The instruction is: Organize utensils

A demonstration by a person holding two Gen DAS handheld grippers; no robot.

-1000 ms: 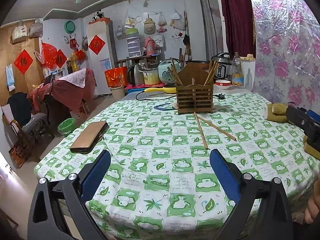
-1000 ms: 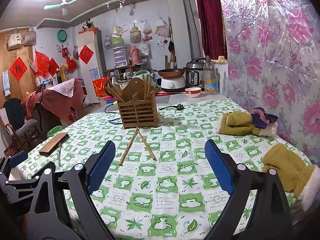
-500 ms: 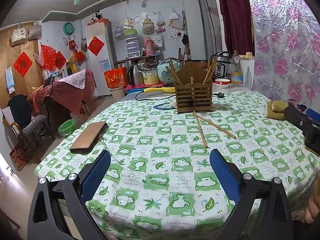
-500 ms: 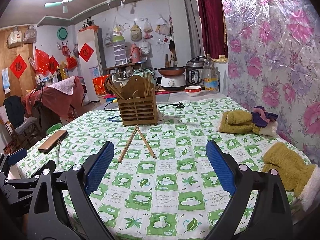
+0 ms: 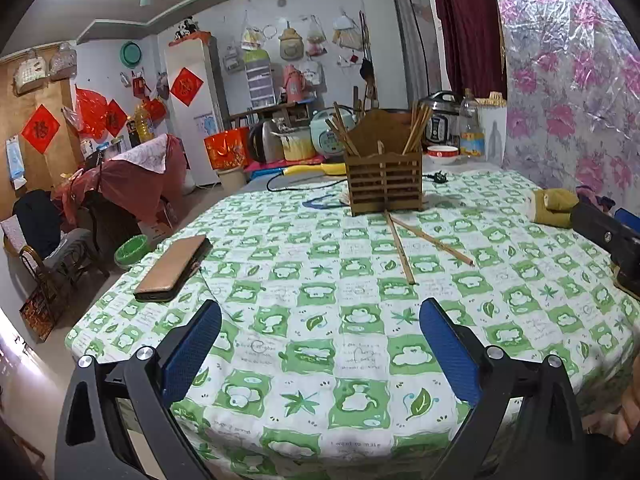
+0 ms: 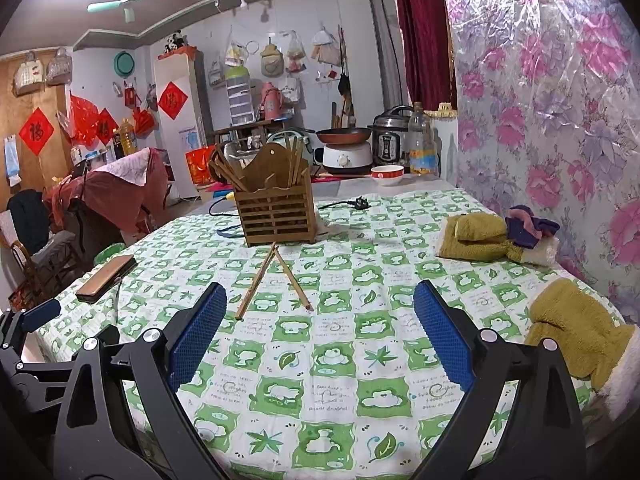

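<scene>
We are seeing both chopsticks (image 6: 256,285) lying lengthwise ahead, seemingly nearer right claw (image 6: 320,340); left claw (image 5: 320,344) also gaping, both empty.

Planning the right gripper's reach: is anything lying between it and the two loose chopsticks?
No. In the right wrist view, only bare tablecloth lies between the open right gripper and the chopsticks.
</scene>
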